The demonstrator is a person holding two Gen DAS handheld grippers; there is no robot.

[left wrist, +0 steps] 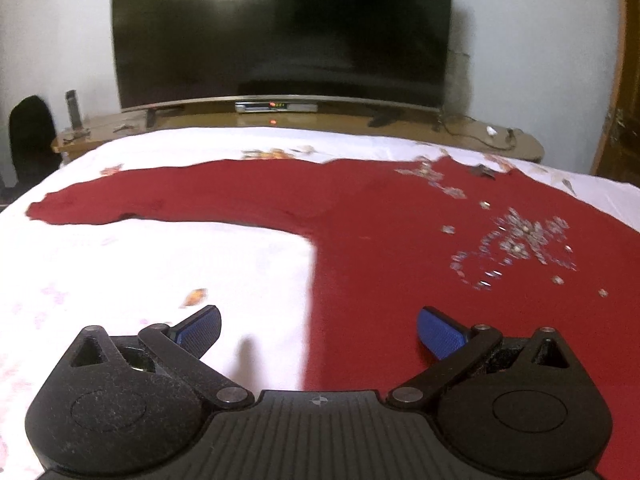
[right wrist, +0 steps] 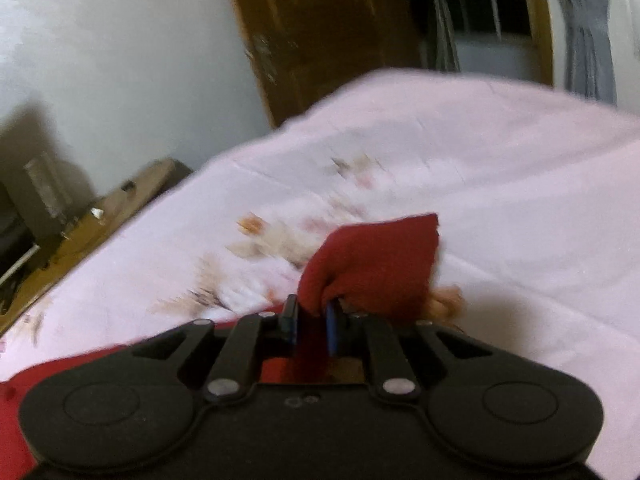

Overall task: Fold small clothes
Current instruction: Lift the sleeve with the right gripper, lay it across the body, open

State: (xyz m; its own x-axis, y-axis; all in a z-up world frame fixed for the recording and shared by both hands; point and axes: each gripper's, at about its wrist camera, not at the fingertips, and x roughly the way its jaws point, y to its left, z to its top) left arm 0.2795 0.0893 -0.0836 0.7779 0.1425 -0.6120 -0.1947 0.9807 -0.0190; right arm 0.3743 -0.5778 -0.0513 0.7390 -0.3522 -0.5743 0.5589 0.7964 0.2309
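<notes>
A dark red top [left wrist: 392, 232] with silver sequins on its chest lies flat on a white flowered bedsheet [left wrist: 160, 264], one long sleeve [left wrist: 140, 196] stretched out to the left. My left gripper [left wrist: 318, 330] is open and empty, low over the garment's left side edge. My right gripper [right wrist: 312, 326] is shut on a red sleeve end [right wrist: 372, 264], which it holds lifted above the sheet [right wrist: 500, 200]. More red cloth shows at the lower left of the right wrist view [right wrist: 16, 420].
A large dark television [left wrist: 280, 32] stands on a wooden cabinet [left wrist: 320, 120] beyond the bed's far edge. A wooden door [right wrist: 320, 32] and a curtained window [right wrist: 480, 8] lie past the bed in the right wrist view.
</notes>
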